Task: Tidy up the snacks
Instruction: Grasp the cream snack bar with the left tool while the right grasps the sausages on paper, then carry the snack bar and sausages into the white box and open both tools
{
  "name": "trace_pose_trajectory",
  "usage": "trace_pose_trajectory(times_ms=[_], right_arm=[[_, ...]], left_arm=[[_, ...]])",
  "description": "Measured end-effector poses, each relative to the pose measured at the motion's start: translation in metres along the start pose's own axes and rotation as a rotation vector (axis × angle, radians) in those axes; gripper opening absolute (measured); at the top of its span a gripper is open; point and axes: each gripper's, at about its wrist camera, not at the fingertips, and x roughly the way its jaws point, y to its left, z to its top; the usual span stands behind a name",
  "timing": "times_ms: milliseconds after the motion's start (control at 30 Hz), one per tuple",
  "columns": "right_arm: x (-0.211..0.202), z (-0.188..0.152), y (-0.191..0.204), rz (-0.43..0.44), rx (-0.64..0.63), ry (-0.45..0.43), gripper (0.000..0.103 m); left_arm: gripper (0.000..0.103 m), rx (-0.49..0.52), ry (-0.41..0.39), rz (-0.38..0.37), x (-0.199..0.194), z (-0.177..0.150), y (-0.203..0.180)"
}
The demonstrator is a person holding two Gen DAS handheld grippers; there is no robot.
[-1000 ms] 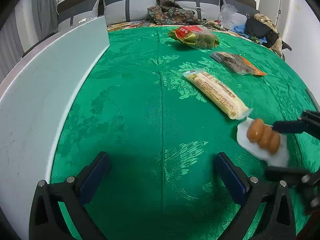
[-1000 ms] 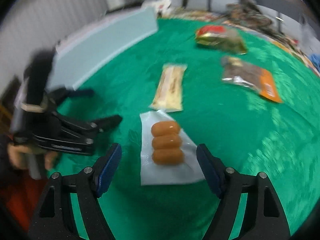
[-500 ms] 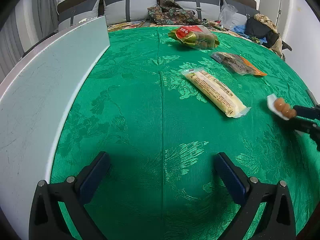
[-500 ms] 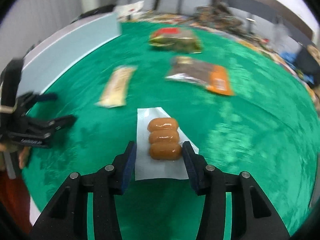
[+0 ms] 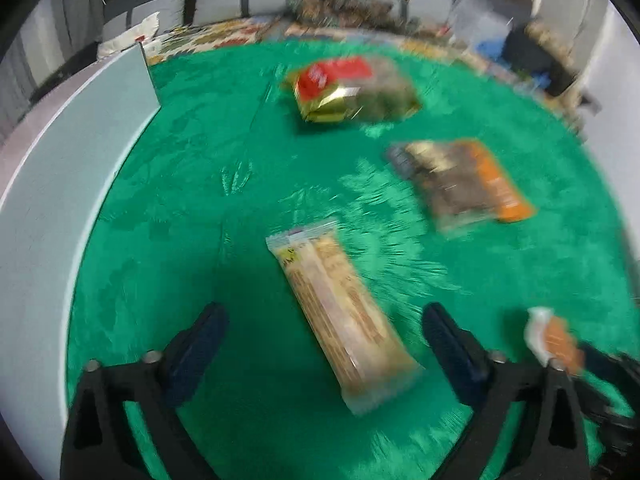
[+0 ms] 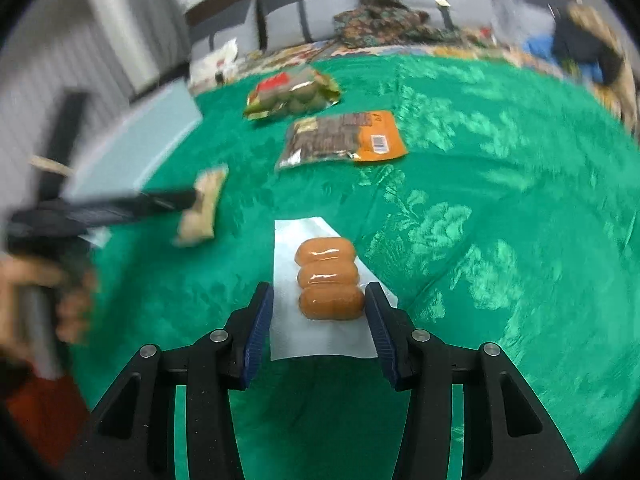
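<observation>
My right gripper (image 6: 318, 322) is shut on a clear packet of three small brown sausages (image 6: 328, 280) and holds it above the green cloth; the packet also shows in the left wrist view (image 5: 554, 338). My left gripper (image 5: 324, 344) is open, its fingers either side of a long beige wafer bar (image 5: 340, 312) lying on the cloth; the bar also shows in the right wrist view (image 6: 202, 204). A brown-and-orange packet (image 5: 460, 180) (image 6: 344, 136) and a red-and-green bag (image 5: 352, 88) (image 6: 292, 94) lie farther back.
A pale grey board (image 5: 60, 184) curves along the left side of the green tablecloth (image 5: 200, 160). Grey cushions and a heap of patterned cloth (image 6: 380, 20) sit behind the table. A dark bag (image 5: 532, 60) lies at the back right.
My left gripper has moved forward and right, so the wafer bar now lies between its open fingers. My right gripper has closed on the sausage packet and lifted it.
</observation>
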Motion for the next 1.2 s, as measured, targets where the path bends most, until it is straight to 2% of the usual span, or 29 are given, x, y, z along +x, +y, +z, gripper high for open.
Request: trace_pose_trajectory(times_ms=[33,67,133,167,233,367,467,500,633,667,733,767,833,900,967,1033,1200], right_arm=[[-0.003,0.000,-0.007,0.030,0.046,-0.005,0.049],[-0.007,0.000,-0.015,0.064,0.095,-0.012,0.049],[-0.014,-0.002,-0.028,0.123,0.174,-0.023,0.045],[-0.018,-0.003,-0.035,0.153,0.211,-0.031,0.042],[-0.025,-0.005,-0.044,0.194,0.261,-0.051,0.037],[-0.025,0.002,-0.034,0.134,0.175,-0.016,0.043],[-0.025,0.009,-0.033,0.118,0.142,0.019,0.065],[-0.023,0.012,-0.031,0.109,0.126,0.036,0.067],[-0.003,0.018,-0.011,0.062,-0.061,0.158,0.067],[0.004,0.017,-0.004,0.027,-0.122,0.184,0.065],[0.010,0.018,-0.002,-0.043,-0.154,0.212,0.065],[0.008,0.018,-0.007,-0.063,-0.128,0.214,0.065],[-0.007,0.016,-0.025,-0.011,0.023,0.206,0.066],[-0.021,0.004,-0.045,0.087,0.191,0.187,0.067],[-0.033,-0.018,-0.068,0.230,0.412,0.157,0.067],[-0.029,-0.037,-0.085,0.354,0.574,0.154,0.067],[-0.011,-0.047,-0.094,0.380,0.661,0.127,0.066]], left_arm=[[0.079,-0.009,0.023,0.009,0.007,0.001,-0.001],[0.075,-0.012,0.013,0.019,0.008,0.000,-0.001],[0.053,-0.005,-0.011,0.002,0.006,-0.002,-0.001],[0.027,0.019,-0.026,0.005,0.004,-0.003,-0.001],[0.025,0.027,-0.017,-0.026,0.004,-0.004,0.003],[0.024,0.010,-0.011,-0.093,-0.001,-0.014,0.019],[0.024,0.011,-0.018,-0.104,-0.009,-0.025,0.025],[0.024,0.010,-0.021,-0.105,-0.012,-0.029,0.026],[0.024,0.006,-0.028,-0.121,-0.022,-0.041,0.032],[0.024,0.009,-0.034,-0.125,-0.026,-0.044,0.032],[0.024,0.021,-0.050,-0.130,-0.034,-0.048,0.033],[0.024,0.023,-0.056,-0.133,-0.040,-0.051,0.035],[0.024,0.024,-0.069,-0.145,-0.048,-0.056,0.039],[0.024,0.015,-0.082,-0.160,-0.056,-0.060,0.044],[0.024,0.005,-0.090,-0.176,-0.060,-0.061,0.046],[0.024,0.001,-0.095,-0.184,-0.063,-0.062,0.045],[0.024,-0.008,-0.111,-0.195,-0.070,-0.065,0.044]])
